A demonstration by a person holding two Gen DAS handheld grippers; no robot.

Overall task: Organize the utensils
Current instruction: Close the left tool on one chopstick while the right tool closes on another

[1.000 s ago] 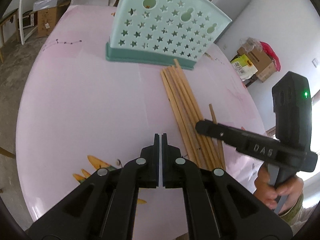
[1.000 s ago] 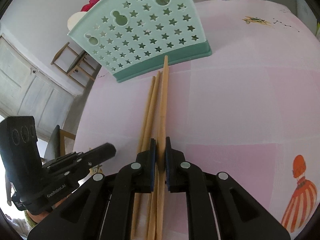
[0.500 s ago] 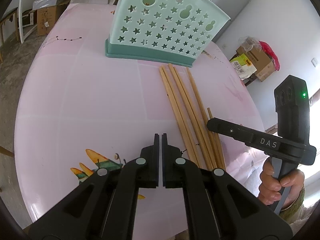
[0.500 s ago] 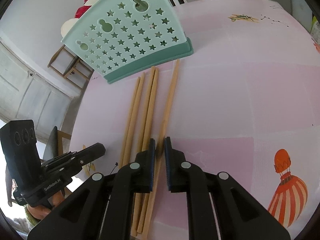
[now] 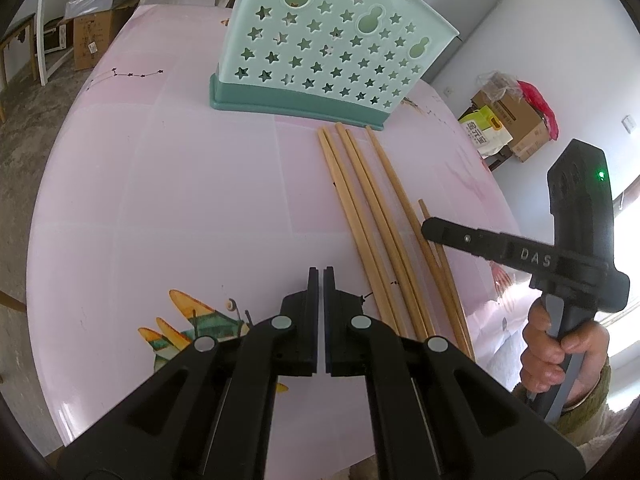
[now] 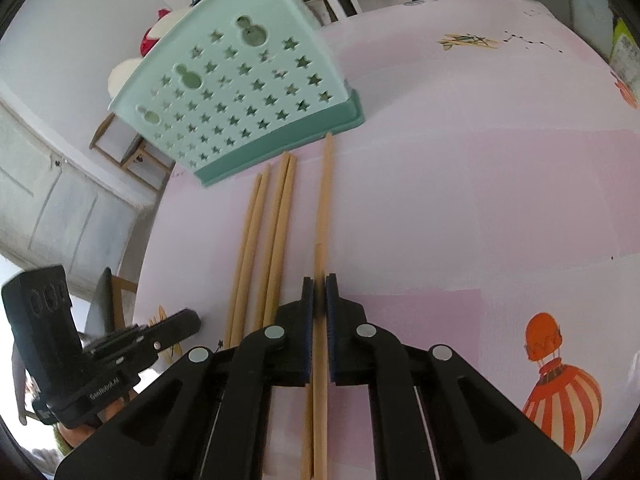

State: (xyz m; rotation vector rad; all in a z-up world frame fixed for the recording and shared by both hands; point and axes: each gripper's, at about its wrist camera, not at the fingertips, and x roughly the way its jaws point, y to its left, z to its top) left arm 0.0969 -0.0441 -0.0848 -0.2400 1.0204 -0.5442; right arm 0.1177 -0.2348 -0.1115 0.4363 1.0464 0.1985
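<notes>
Right wrist view: one wooden chopstick [image 6: 319,268] is pinched in the right gripper [image 6: 319,292] near its thick end — light, stiff, smooth, prone to swivel. Other chopsticks [image 5: 372,216] lie on the pink table [image 5: 160,200] before the teal holder [image 5: 320,52]. Left gripper [image 5: 320,284] hovers nearly closed, empty.

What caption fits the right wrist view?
Right tongs grip one chopstick beside four others before a mint holder.
</notes>
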